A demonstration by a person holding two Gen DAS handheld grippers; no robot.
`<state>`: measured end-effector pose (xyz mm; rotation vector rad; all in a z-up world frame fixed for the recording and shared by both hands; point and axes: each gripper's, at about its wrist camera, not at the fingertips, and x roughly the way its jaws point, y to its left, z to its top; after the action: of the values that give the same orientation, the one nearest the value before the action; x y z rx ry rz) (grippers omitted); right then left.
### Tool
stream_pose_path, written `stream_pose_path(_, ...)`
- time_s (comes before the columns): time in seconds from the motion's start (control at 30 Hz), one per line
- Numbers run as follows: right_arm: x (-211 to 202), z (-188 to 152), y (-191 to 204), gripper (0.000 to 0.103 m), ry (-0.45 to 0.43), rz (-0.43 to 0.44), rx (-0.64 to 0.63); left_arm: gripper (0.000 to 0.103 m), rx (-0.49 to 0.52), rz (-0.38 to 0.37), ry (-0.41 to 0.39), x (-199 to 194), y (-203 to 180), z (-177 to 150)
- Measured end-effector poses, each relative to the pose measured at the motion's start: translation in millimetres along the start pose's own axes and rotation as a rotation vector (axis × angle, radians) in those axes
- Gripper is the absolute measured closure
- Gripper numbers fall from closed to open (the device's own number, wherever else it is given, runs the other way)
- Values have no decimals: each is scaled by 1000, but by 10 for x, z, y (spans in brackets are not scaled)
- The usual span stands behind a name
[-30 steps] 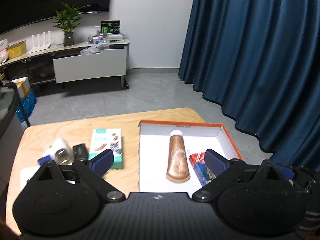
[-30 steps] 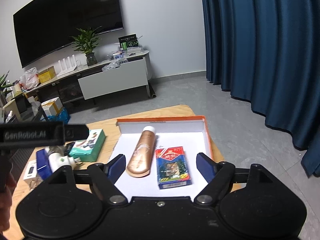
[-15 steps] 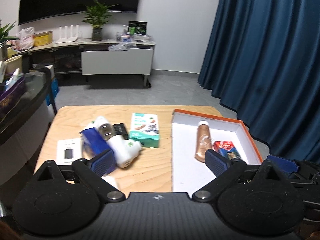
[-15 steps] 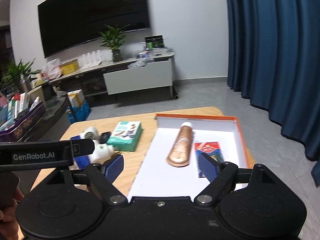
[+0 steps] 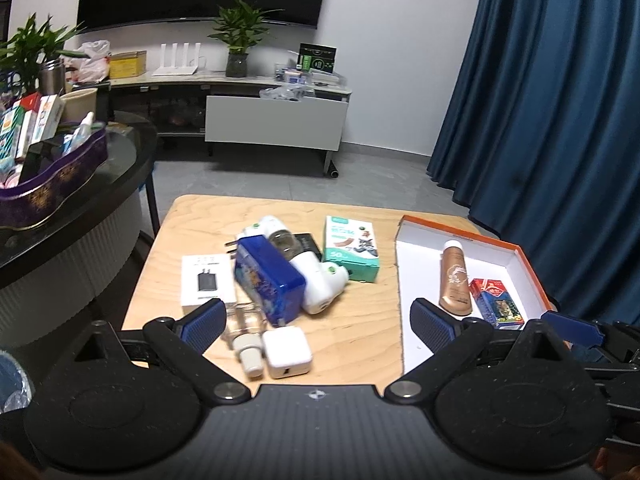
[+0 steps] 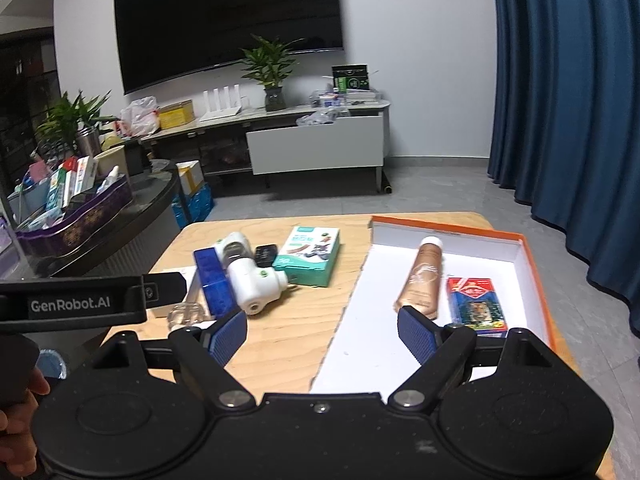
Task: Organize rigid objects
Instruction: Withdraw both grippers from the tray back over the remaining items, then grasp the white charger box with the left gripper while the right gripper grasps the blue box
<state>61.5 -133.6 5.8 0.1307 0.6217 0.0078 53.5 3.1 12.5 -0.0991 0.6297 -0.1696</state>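
Left gripper (image 5: 316, 322): held level above the near edge of the wooden table (image 5: 200, 216), fingers pointing toward 12 o'clock, jaws spread wide with nothing between them. Its body also shows in the right wrist view at 9 o'clock, gripped by the person's hand (image 6: 18, 412).

Right gripper (image 6: 322, 332): likewise level and forward-pointing above the near edge, jaws spread wide and empty. Its left finger hangs over bare wood, its right finger over the near part of the orange-rimmed white box (image 6: 536, 264).

Box contents: a bronze tube (image 6: 425, 278) with white cap lying lengthwise, cap toward 12 o'clock; just beside it at 3 o'clock, a red and blue carton (image 6: 475, 305) lying flat. Whether the two touch cannot be told.

Loose items, left half of the table, in a tight cluster: a teal and white carton (image 5: 352, 248) lying flat at the cluster's 2 o'clock; a blue box (image 5: 268, 278) at centre; a white plug-in device (image 5: 322, 286) leaning against its 3 o'clock side; a second white device (image 5: 266, 229) and a small black item (image 5: 308, 242) at 12 o'clock; a white charger box (image 5: 206, 280) at 9 o'clock; a white power adapter (image 5: 287, 353) and a clear bottle with beige cap (image 5: 245, 340) at 6 o'clock, nearest the left gripper.
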Motion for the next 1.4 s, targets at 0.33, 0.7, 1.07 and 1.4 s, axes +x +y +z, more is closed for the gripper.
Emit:
stream_pose_path(0.33,63,-103,189,6,27,22,-42,2,-56,33,17,-20,385,-107)
stream_pose_path(0.7,201,-188,162,6,61,38,-30,2,-111,70,78,193,692,-245)
stream_pose_path(1.07,375,-250,32,6,94,59,-1,2,-114,118,101,582,864,-201)
stream_pose_path(1.4,482,-233,11,6,95,77,2,2,-141,150,100,1038,1046,132)
